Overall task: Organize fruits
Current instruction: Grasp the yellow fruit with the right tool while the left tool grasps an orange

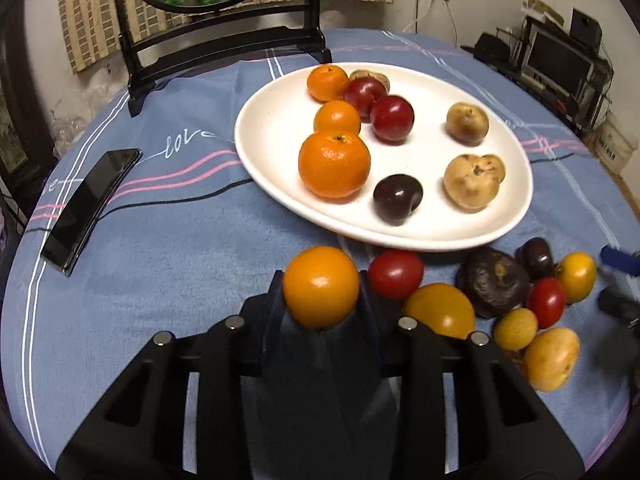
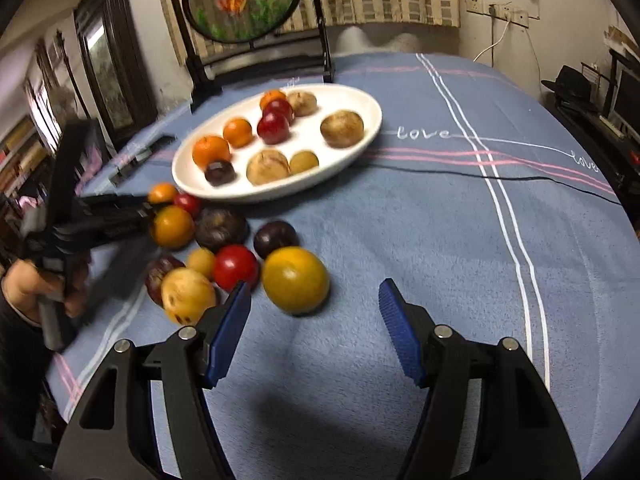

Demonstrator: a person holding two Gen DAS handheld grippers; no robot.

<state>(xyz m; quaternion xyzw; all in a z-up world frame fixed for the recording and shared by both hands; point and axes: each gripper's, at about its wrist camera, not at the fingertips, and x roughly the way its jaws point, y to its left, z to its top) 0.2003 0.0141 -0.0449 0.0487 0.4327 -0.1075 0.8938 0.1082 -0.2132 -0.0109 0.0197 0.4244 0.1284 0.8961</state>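
Observation:
My left gripper (image 1: 321, 292) is shut on an orange-yellow fruit (image 1: 321, 286), held just in front of the white oval plate (image 1: 276, 128). The plate holds three mandarins, two red plums, a dark plum and several tan fruits. Loose fruits lie on the cloth before the plate: a red tomato (image 1: 395, 273), a yellow fruit (image 1: 440, 310) and a dark purple one (image 1: 493, 282). My right gripper (image 2: 314, 308) is open and empty, with a large yellow fruit (image 2: 295, 280) just ahead of its left finger. The left gripper (image 2: 150, 200) shows at the left of the right wrist view.
A blue cloth (image 2: 440, 240) with stripes and "love" lettering covers the round table. A black phone (image 1: 90, 208) lies left of the plate. A black stand with a round painted screen (image 2: 244, 0) rises behind the plate. A black cable (image 2: 500, 178) crosses the cloth on the right.

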